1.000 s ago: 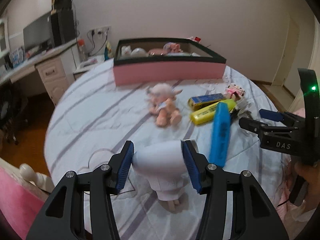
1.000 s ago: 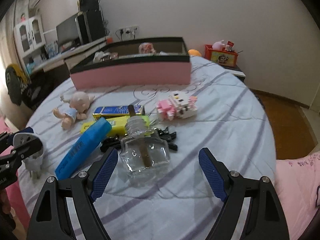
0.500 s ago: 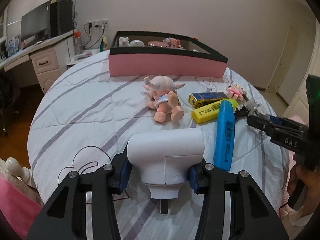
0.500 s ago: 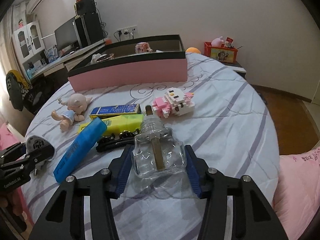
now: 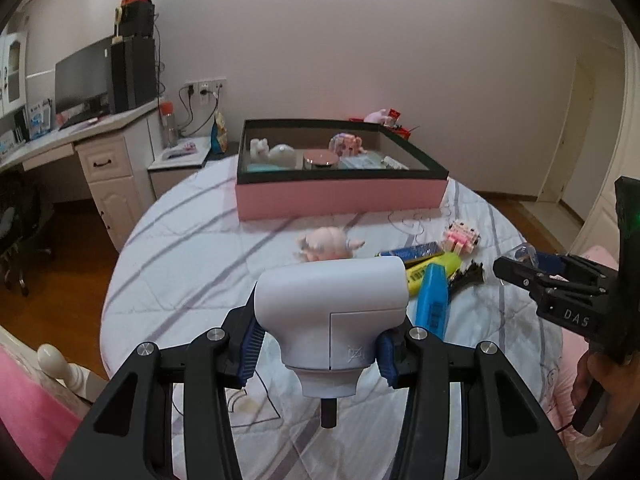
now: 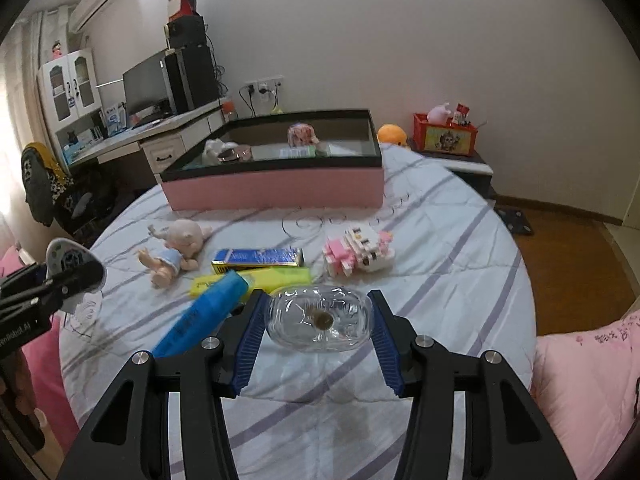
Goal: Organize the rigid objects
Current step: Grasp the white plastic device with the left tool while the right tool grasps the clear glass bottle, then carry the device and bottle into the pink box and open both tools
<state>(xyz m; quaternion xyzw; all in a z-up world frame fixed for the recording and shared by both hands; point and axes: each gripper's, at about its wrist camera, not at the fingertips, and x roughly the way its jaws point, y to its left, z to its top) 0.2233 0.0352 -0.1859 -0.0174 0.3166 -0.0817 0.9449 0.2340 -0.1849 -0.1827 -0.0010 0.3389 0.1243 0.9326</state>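
So my left gripper (image 5: 318,354) was clamped on a white plug-in gadget (image 5: 330,316), my right gripper (image 6: 318,338) squeezing a clear glass bottle (image 6: 320,318), both above the bed (image 6: 440,240), pink box (image 6: 276,188) well ahead.

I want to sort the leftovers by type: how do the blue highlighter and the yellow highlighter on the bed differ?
The blue highlighter lies diagonally, running toward the camera in the right wrist view; the yellow highlighter lies crosswise. The blue one's far end rests over the yellow one, which lies flat on the bedspread. They differ in colour. Both are chunky plastic markers, still outside the pink box.
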